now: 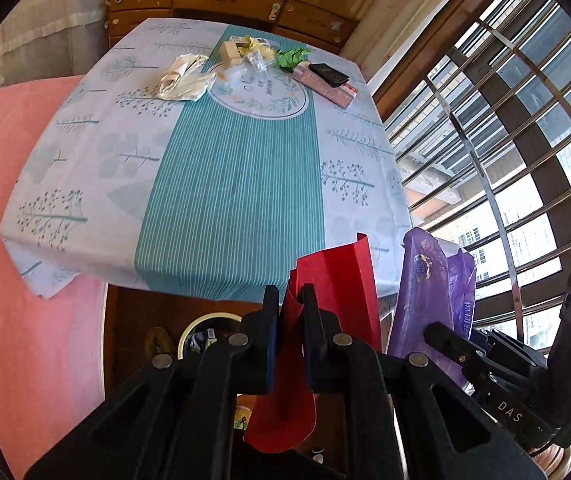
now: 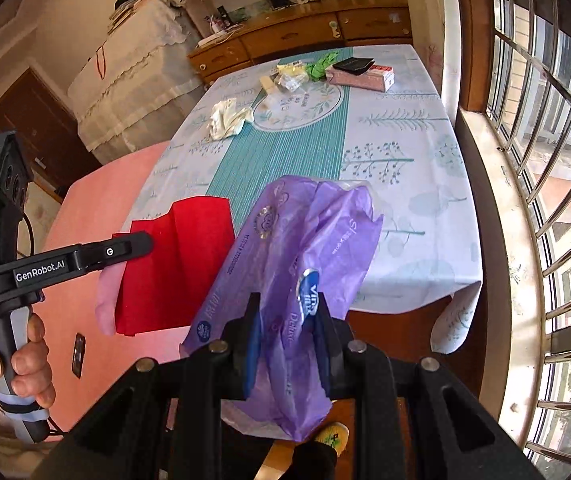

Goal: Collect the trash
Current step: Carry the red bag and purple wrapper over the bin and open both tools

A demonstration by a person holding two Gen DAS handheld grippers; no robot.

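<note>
I am partway through the clearing. My left claw (image 1: 287, 300) is clamped on a folded red paper (image 1: 333, 276), and my right claw (image 2: 285, 312) is closed around a crumpled purple plastic bag (image 2: 305, 248); both pieces hang off the near edge of the counter (image 1: 229, 184), clear of its cloth. Below my left claw, on the floor beside the counter, I see a round bin (image 1: 201, 332) with dark contents, and I judge that this is where both pieces should go, though neither has been dropped yet.

The near half of the counter carries nothing. What is left sits at the far end: a crumpled white cloth or paper (image 1: 185, 78) on the left, a small beige box (image 1: 231, 54) with yellowish wrappers (image 1: 259, 54) and clear plastic just beside it, a green crumpled scrap (image 1: 291, 58), and a pinkish box (image 1: 323, 86) with a dark flat item (image 1: 329, 74) lying on top. Whether that last pair counts as trash I cannot tell. So I reckon two pieces are in hand and several more trips remain.
</note>
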